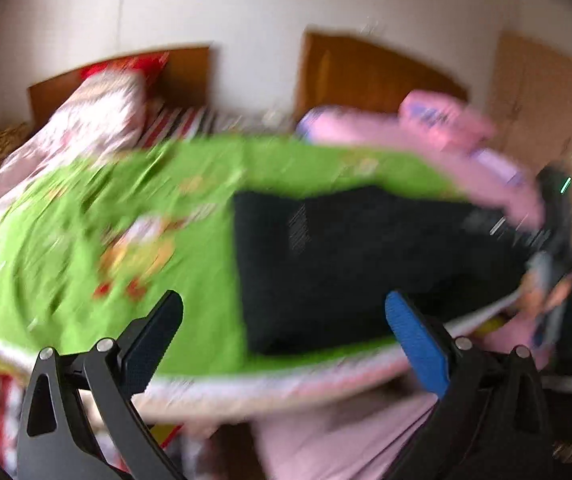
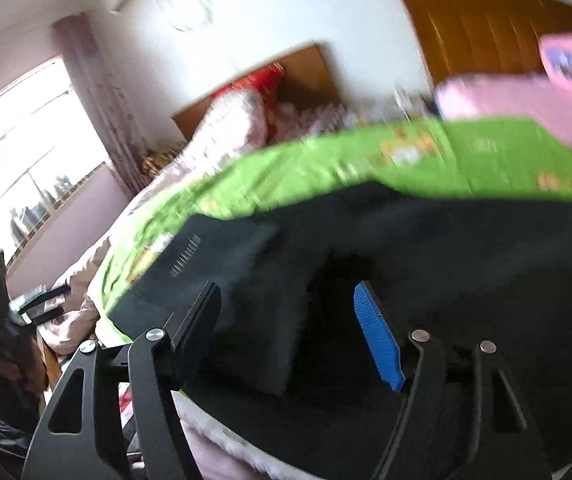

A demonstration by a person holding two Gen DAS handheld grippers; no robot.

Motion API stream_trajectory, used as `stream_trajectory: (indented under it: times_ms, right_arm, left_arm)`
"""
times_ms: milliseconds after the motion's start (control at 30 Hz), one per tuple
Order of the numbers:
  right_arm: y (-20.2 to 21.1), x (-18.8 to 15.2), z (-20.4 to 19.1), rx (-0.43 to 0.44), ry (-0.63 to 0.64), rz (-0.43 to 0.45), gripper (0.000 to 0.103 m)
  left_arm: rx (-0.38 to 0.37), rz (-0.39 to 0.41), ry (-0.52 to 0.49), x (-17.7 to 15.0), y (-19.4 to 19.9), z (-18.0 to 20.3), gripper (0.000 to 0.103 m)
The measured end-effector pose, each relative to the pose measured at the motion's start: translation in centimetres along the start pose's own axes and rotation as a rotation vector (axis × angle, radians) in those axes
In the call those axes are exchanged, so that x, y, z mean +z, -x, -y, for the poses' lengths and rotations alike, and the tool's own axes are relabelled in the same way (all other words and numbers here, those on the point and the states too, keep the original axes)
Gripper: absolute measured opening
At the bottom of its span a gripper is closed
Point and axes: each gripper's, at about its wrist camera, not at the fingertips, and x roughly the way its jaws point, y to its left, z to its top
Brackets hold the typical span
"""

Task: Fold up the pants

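Observation:
The black pants (image 1: 366, 260) lie flat in a folded rectangle on a green blanket (image 1: 85, 240); all of it is blurred. My left gripper (image 1: 283, 300) hangs open over the blanket's near edge, and its fingers straddle the left end of the pants without touching them. In the right wrist view the pants (image 2: 446, 248) fill the lower half. My right gripper (image 2: 286, 288) stands open just above them. A fold of black cloth shows between its black finger (image 2: 201, 320) and its blue pad (image 2: 378, 340), and neither presses on it.
The green blanket (image 2: 326, 164) covers a bed with a white trimmed edge (image 1: 286, 384). Pink bedding (image 1: 466, 136) is heaped at the far right and a floral quilt (image 1: 97, 116) at the far left. Behind stand brown headboards (image 1: 366, 72). A bright window (image 2: 17, 160) is at the left.

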Motion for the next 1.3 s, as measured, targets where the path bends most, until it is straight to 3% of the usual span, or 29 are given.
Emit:
stream_trajectory:
  times_ms: [67, 167, 300, 367, 467, 500, 567, 700, 867, 933, 1133, 1200, 1267, 1300]
  right_arm:
    - [-1.2, 0.2, -1.6, -0.009, 0.057, -0.009, 0.058]
    - [-3.1, -0.2, -3.0, -0.014, 0.112, -0.06, 0.053]
    - [-5.3, -3.3, -3.7, -0.014, 0.201, -0.205, 0.054]
    - [-5.4, -4.6, -2.7, 0.036, 0.203, -0.171, 0.056]
    - [-5.2, -4.4, -1.4, 0.085, 0.131, -0.182, 0.056]
    - [-5.2, -4.4, -1.5, 0.079, 0.141, -0.183, 0.056]
    - [-5.3, -4.5, -1.8, 0.073, 0.145, -0.179, 0.057]
    - [-5.5, -4.6, -2.2, 0.068, 0.142, -0.179, 0.057]
    - [-5.4, -4.4, -2.2, 0.065, 0.138, -0.182, 0.057]
    - [-5.4, -4.4, -2.2, 0.065, 0.136, -0.182, 0.058]
    - [-5.6, -4.6, -2.1, 0.076, 0.131, -0.176, 0.062]
    - [-5.7, -4.6, -2.1, 0.071, 0.139, -0.177, 0.063]
    - [-5.4, -4.6, -2.1, 0.067, 0.142, -0.182, 0.064]
    - [-5.1, -4.5, -2.0, 0.064, 0.142, -0.185, 0.064]
  left_arm:
    - [-0.097, 0.019, 0.049, 2.1, -2.2, 1.2, 0.101]
    - [-0.162, -0.048, 0.063, 3.5, -7.6, 2.4, 0.101]
    - [-0.088, -0.259, 0.119, 0.8, -15.3, 0.9, 0.101]
    - [-0.06, -0.222, 0.063, -0.3, -15.6, 0.8, 0.1]
    - [-0.029, -0.243, 0.033, 0.1, -15.5, 1.5, 0.1]
    - [-0.042, -0.247, 0.049, 0.5, -15.3, 1.4, 0.1]
    - [-0.154, -0.204, 0.112, 2.9, -14.0, 0.8, 0.1]
    - [-0.189, -0.165, 0.149, 7.4, -14.9, -0.4, 0.101]
    - [-0.24, -0.364, 0.264, 8.0, -23.8, -4.6, 0.101]
    - [-0.272, -0.33, 0.309, 8.3, -23.1, -5.2, 0.101]
    - [-0.098, -0.222, 0.222, 8.6, -20.4, -4.0, 0.101]
    - [0.019, -0.267, 0.224, 8.0, -21.8, -4.8, 0.101]
    - [0.032, -0.3, 0.279, 7.6, -22.5, -5.4, 0.101]
    - [0.075, -0.273, 0.282, 7.8, -21.8, -5.2, 0.101]
